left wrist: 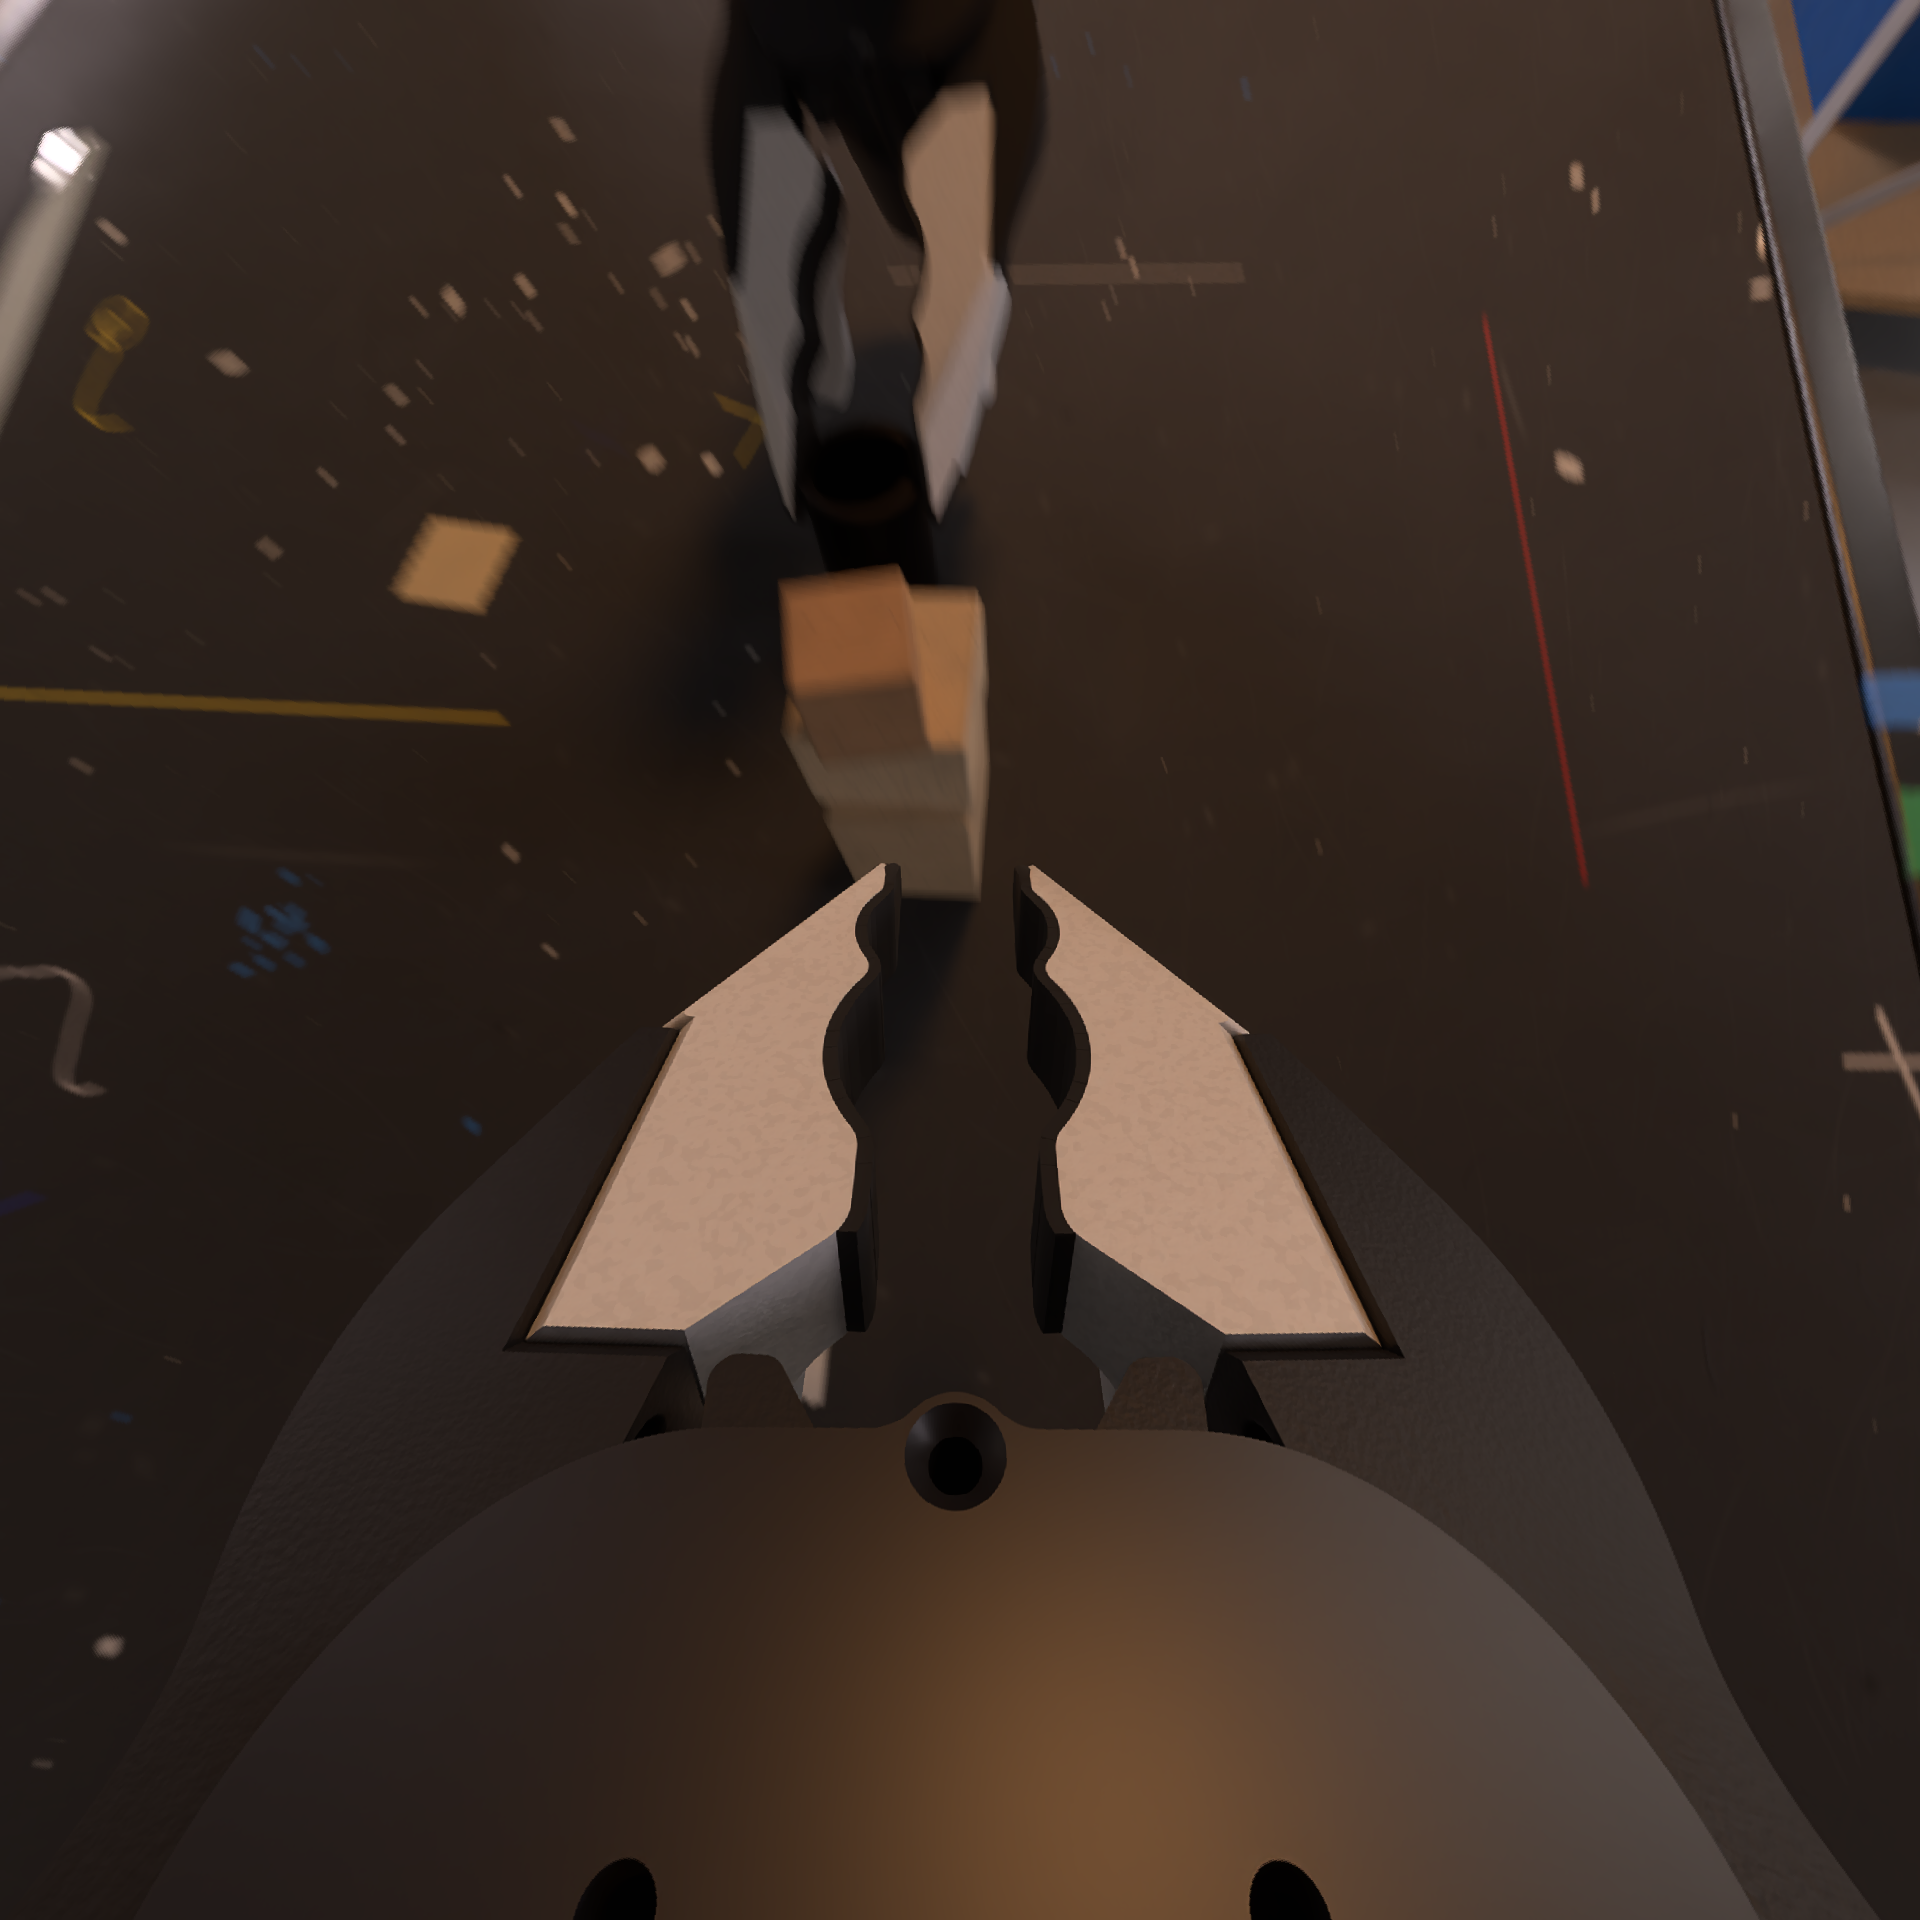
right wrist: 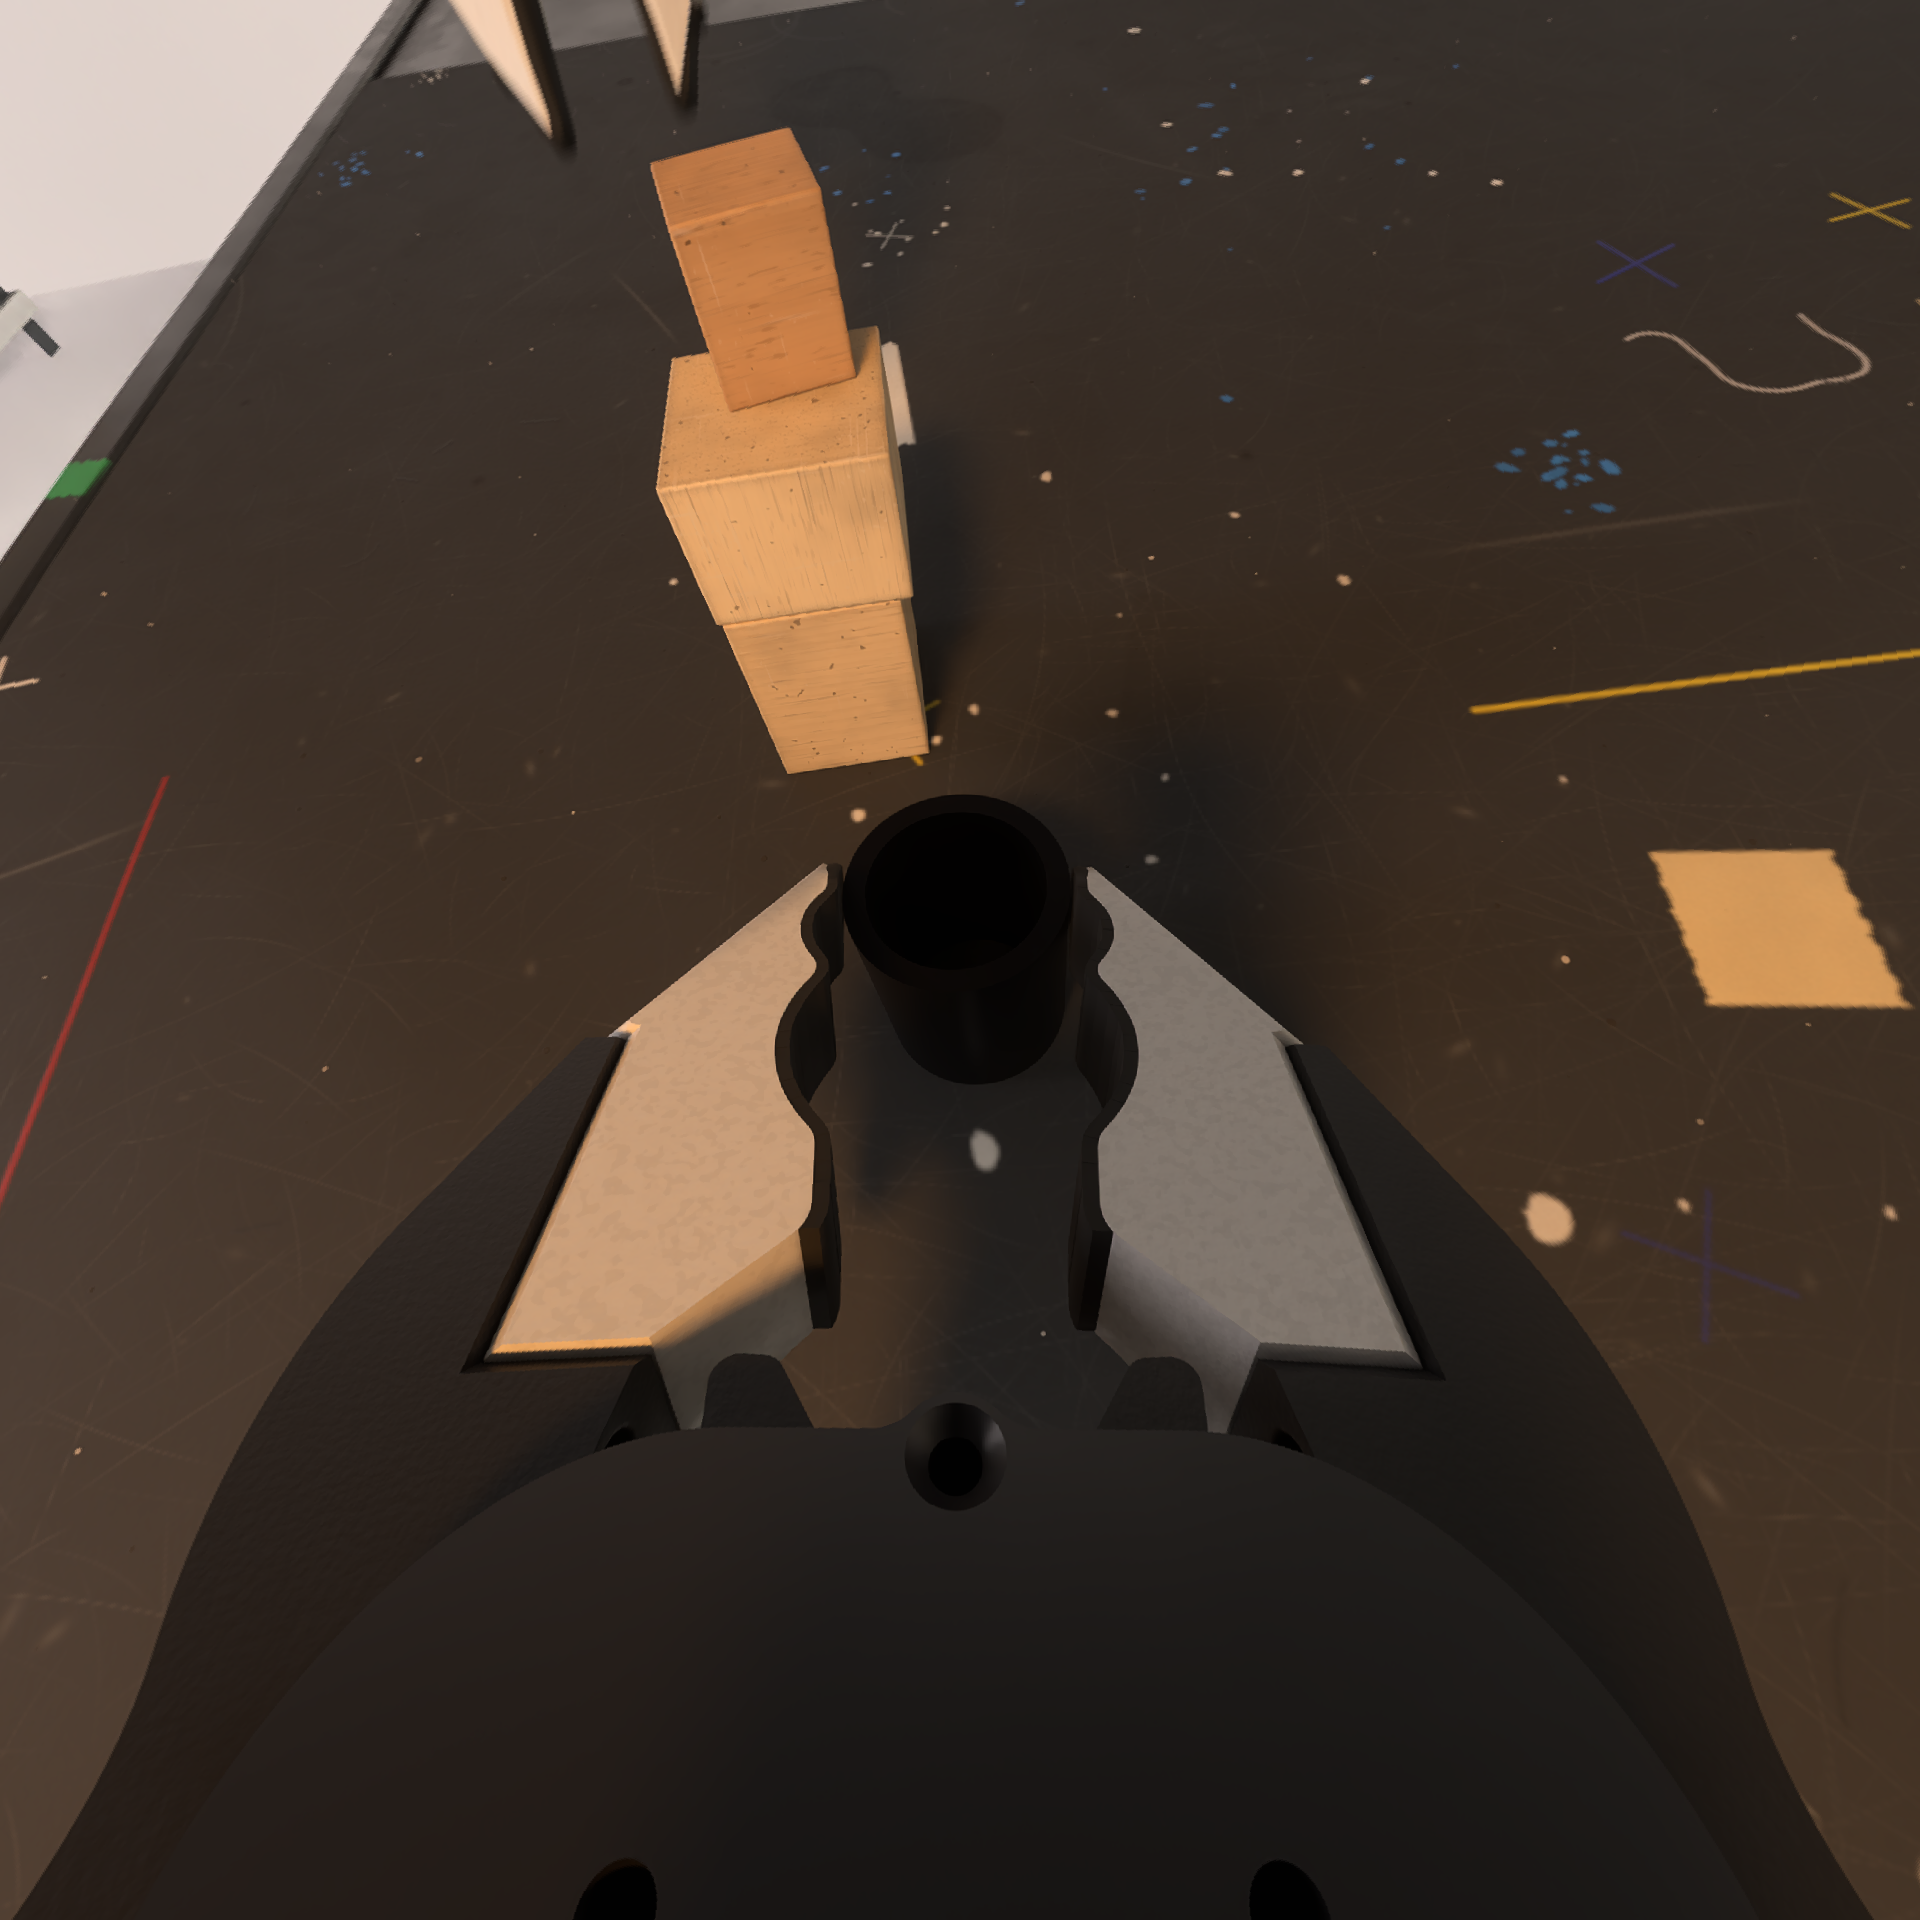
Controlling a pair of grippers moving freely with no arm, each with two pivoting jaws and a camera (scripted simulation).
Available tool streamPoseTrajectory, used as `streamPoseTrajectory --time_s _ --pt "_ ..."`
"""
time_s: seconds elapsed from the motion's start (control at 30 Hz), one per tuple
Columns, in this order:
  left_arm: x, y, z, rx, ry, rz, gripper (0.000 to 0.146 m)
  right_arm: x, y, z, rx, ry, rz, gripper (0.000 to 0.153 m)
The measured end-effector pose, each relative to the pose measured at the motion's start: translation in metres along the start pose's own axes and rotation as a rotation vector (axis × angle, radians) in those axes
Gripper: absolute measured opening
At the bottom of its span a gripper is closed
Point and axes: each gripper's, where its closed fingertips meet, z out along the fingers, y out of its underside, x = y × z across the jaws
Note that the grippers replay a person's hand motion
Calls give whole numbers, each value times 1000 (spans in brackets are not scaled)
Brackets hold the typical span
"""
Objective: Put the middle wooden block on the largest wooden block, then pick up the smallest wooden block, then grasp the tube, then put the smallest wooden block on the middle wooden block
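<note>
In the right wrist view, the right gripper (right wrist: pixel 956 935) has its fingers (right wrist: pixel 727 1091) clamped on the dark tube (right wrist: pixel 956 935) at frame centre. Above it on the dark tabletop (right wrist: pixel 1351 623) stands a stack: the smallest wooden block (right wrist: pixel 764 270) on the middle wooden block (right wrist: pixel 784 488) on the largest wooden block (right wrist: pixel 836 686). In the left wrist view, the left gripper (left wrist: pixel 956 883) holds nothing, fingers (left wrist: pixel 727 1143) narrowly parted, just below the stack.
</note>
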Motion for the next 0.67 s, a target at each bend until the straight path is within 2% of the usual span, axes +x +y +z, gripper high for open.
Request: streamPoseTrajectory --time_s 0.1,0.2,0.37,0.67 --pt "-16 -39 2 3 -18 22 21 0 0 0 3 1 0 43" --pt "-24 -54 19 -75 -32 70 21 0 0 -1 15 1 5 43" --pt "-29 -55 38 -91 -20 64 22 0 0 0 8 -4 1 43" --pt "-32 -51 35 -107 -14 51 21 -1 0 0 -4 -4 -4 43"
